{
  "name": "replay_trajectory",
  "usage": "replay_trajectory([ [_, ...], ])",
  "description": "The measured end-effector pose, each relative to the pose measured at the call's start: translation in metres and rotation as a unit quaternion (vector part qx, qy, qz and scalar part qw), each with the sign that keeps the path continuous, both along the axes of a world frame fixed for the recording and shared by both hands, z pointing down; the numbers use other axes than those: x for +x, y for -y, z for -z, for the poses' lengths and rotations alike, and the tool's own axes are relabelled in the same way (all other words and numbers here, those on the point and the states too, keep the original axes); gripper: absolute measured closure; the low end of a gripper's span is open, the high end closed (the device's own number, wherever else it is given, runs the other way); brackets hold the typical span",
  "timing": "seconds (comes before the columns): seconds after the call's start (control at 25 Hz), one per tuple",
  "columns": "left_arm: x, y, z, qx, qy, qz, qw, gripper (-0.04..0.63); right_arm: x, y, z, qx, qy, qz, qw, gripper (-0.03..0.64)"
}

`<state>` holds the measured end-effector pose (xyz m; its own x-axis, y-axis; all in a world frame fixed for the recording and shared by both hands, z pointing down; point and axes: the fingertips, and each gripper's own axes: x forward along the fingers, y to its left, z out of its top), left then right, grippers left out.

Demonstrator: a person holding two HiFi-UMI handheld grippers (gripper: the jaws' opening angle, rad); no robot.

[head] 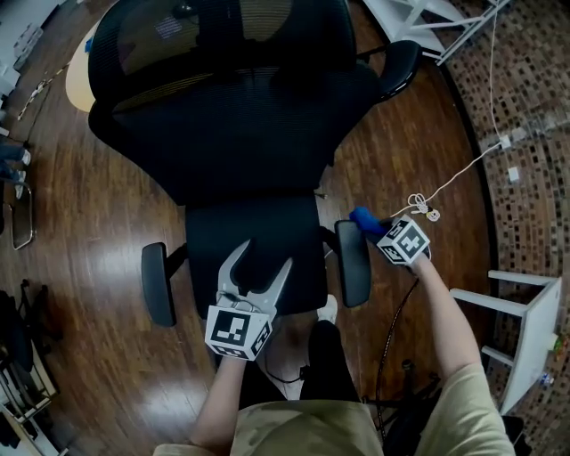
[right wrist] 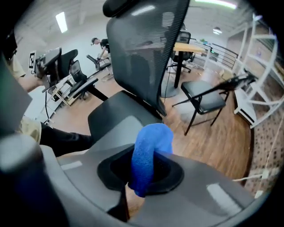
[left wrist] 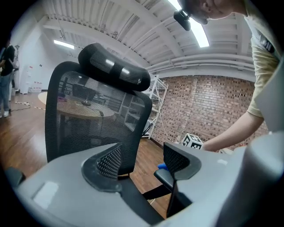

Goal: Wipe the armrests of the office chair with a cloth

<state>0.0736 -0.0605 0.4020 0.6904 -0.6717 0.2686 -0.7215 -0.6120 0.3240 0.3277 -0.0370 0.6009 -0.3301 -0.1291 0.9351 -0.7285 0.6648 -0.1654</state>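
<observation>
A black mesh office chair stands on the wood floor, its seat toward me. Its left armrest and right armrest flank the seat. My right gripper is shut on a blue cloth, held at the far end of the right armrest. In the right gripper view the blue cloth stands clamped between the jaws. My left gripper hovers open over the front of the seat, nothing between its fingers. The left gripper view shows the chair back and the right armrest past the jaws.
A white cable runs across the floor at the right. A white stool stands at the lower right, a white rack at the top. A folding chair and a round table stand behind the office chair.
</observation>
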Motion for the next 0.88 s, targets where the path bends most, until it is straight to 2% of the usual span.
replay_trajectory([
  [0.16, 0.015, -0.007, 0.004, 0.000, -0.005, -0.014, 0.9999, 0.321, 0.005, -0.092, -0.010, -0.036, 0.013, -0.028, 0.999, 0.591],
  [0.32, 0.025, -0.014, 0.003, -0.001, -0.006, -0.029, 0.9996, 0.321, -0.010, -0.163, -0.006, -0.044, 0.050, -0.106, 0.992, 0.588],
  [0.44, 0.026, -0.016, 0.001, -0.003, -0.005, -0.030, 0.9995, 0.321, -0.025, -0.197, -0.002, -0.046, 0.065, -0.159, 0.984, 0.588],
  [0.56, 0.027, -0.018, -0.001, -0.005, -0.006, -0.028, 0.9996, 0.321, -0.047, -0.213, 0.005, -0.053, 0.105, -0.199, 0.973, 0.588],
  [0.64, 0.026, -0.020, -0.002, -0.007, -0.007, -0.026, 0.9996, 0.321, -0.074, -0.216, 0.007, -0.058, 0.131, -0.188, 0.972, 0.586],
  [0.72, 0.024, -0.021, -0.003, -0.008, -0.006, -0.024, 0.9996, 0.321, -0.103, -0.211, 0.010, -0.058, 0.149, -0.152, 0.975, 0.585],
  [0.88, 0.014, -0.022, -0.004, -0.009, -0.006, -0.021, 0.9997, 0.321, -0.127, -0.171, 0.034, -0.022, 0.168, -0.097, 0.981, 0.584],
])
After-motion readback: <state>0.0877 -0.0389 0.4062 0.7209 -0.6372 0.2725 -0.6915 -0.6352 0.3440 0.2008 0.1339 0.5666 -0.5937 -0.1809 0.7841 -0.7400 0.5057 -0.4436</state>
